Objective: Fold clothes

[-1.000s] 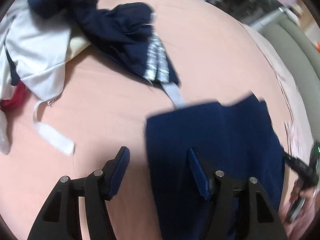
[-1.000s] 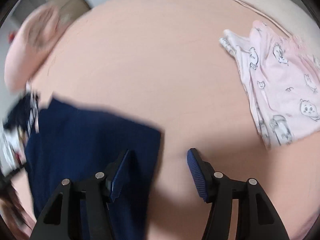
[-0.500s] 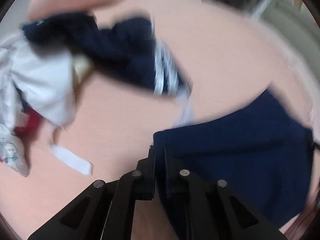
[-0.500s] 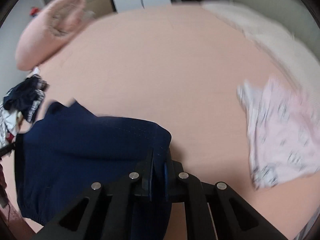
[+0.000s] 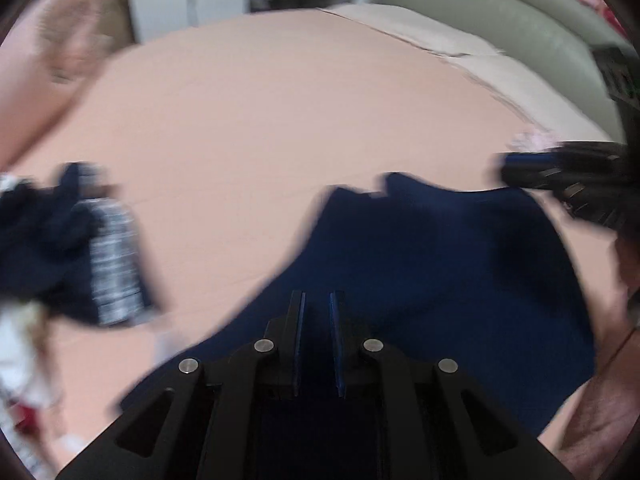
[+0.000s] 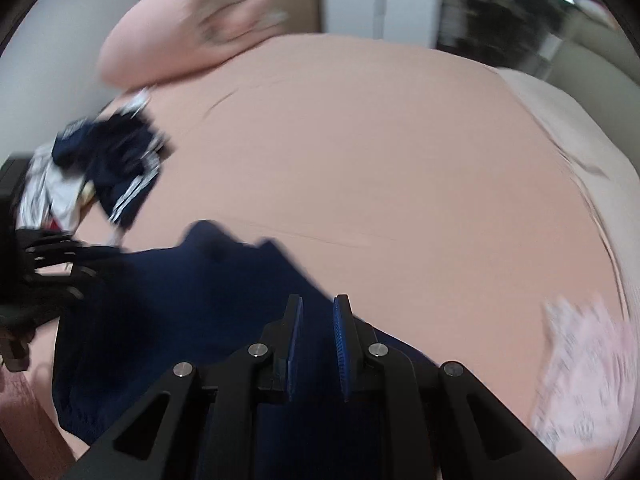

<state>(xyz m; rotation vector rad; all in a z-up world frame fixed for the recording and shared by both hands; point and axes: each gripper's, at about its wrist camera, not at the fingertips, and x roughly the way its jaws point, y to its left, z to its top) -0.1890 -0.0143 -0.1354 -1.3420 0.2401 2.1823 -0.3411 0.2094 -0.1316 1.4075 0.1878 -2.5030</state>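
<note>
Two handheld grippers work a navy garment (image 5: 440, 264) spread across a peach bedsheet (image 5: 280, 120). The left gripper (image 5: 318, 344) has its blue-padded jaws drawn close with a narrow gap between them, navy cloth lying beneath and between the fingers; whether the pads actually pinch the fabric cannot be told from the blurred frame. The right gripper (image 6: 316, 348) shows the same narrow gap over the garment's right edge, its hold likewise unclear. In the left wrist view the navy garment lies low and centre on the bed, its far edge ragged, with the other gripper seen at its right corner. Further left sits a heap of dark clothes with white stripes (image 5: 80, 248), over white fabric (image 5: 16, 352). In the right wrist view a pink printed garment (image 6: 580, 368) lies apart at the right, and a peach pillow (image 6: 192, 20) rests at the bed's far end.
</note>
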